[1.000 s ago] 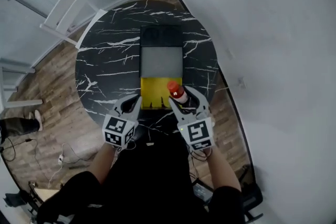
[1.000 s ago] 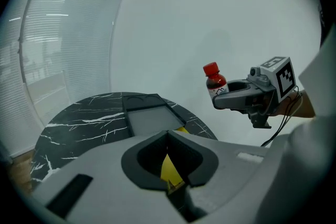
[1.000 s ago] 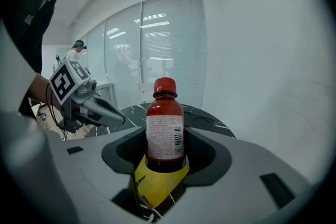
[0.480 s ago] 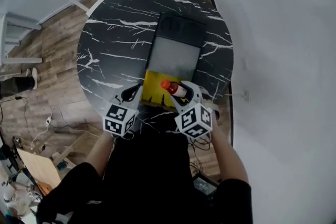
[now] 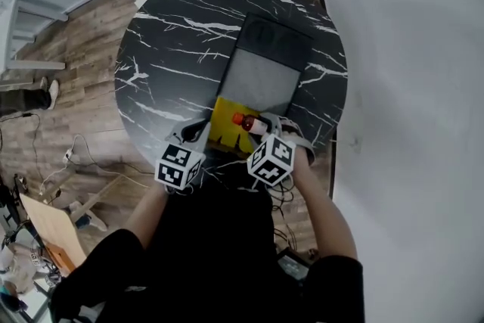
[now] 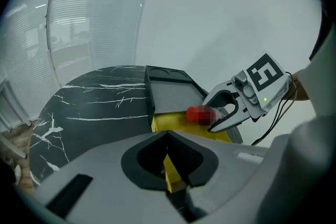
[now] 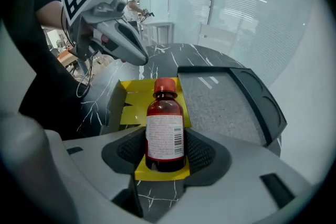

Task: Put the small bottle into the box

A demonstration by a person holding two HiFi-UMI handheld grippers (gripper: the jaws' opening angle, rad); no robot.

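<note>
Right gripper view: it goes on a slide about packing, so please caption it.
Right gripper holding the small bottle by its base above the yellow box on the black marble table.

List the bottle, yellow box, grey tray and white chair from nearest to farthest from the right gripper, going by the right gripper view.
1. bottle: gripped upright between the jaws.
2. yellow box: on the table just beneath and ahead, slightly left.
3. grey tray: farther along the table, to the right.
4. white chair: beyond the table's far edge.
</note>
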